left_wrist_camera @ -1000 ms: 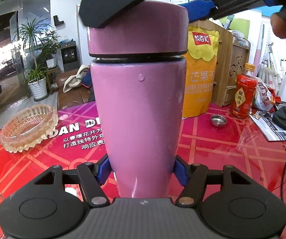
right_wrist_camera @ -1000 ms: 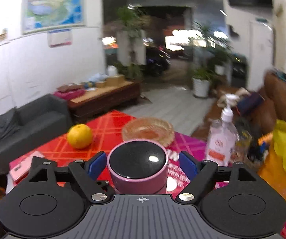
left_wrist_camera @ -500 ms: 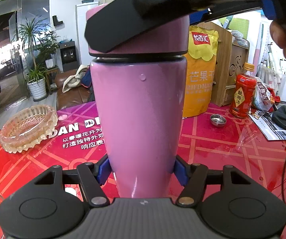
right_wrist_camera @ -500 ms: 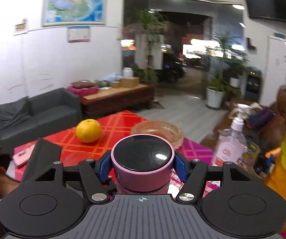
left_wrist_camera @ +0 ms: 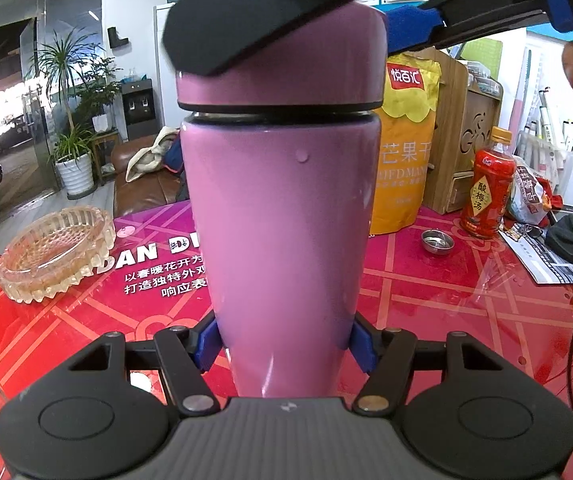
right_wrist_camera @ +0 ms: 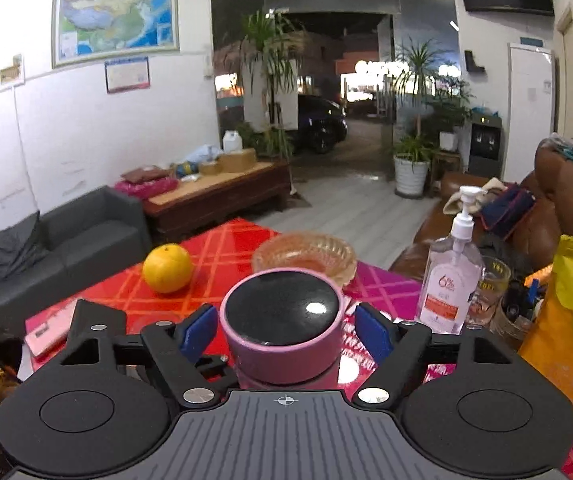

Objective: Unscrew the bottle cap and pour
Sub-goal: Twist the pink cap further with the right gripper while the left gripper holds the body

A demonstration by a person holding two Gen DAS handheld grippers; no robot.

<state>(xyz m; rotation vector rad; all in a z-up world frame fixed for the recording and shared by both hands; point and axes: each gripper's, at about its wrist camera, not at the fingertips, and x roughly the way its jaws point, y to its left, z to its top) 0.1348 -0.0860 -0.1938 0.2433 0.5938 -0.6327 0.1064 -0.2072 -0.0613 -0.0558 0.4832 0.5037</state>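
Observation:
A pink bottle (left_wrist_camera: pixel 282 232) stands upright on the red table, filling the left wrist view. My left gripper (left_wrist_camera: pixel 284 344) is shut on its lower body. Its pink cap (left_wrist_camera: pixel 286 72) with a black top (right_wrist_camera: pixel 282 310) sits on the bottle, a dark seam showing beneath it. My right gripper (right_wrist_camera: pixel 284 330) is around the cap from above, its blue pads (right_wrist_camera: pixel 196 332) standing a little off the cap's sides, so it is open. In the left wrist view the right gripper's body hides the cap's top.
A glass ashtray (left_wrist_camera: pixel 52 254) lies at the left, an orange (right_wrist_camera: pixel 167 268) beyond it. A yellow snack bag (left_wrist_camera: pixel 404 140), a red drink bottle (left_wrist_camera: pixel 488 192), a small steel dish (left_wrist_camera: pixel 437 241) and a pump bottle (right_wrist_camera: pixel 452 280) stand around.
My right gripper has let go of the cap: its pads, tight on the cap half a second ago, now stand apart from it. It has also turned back around the cap. The left gripper has not moved.

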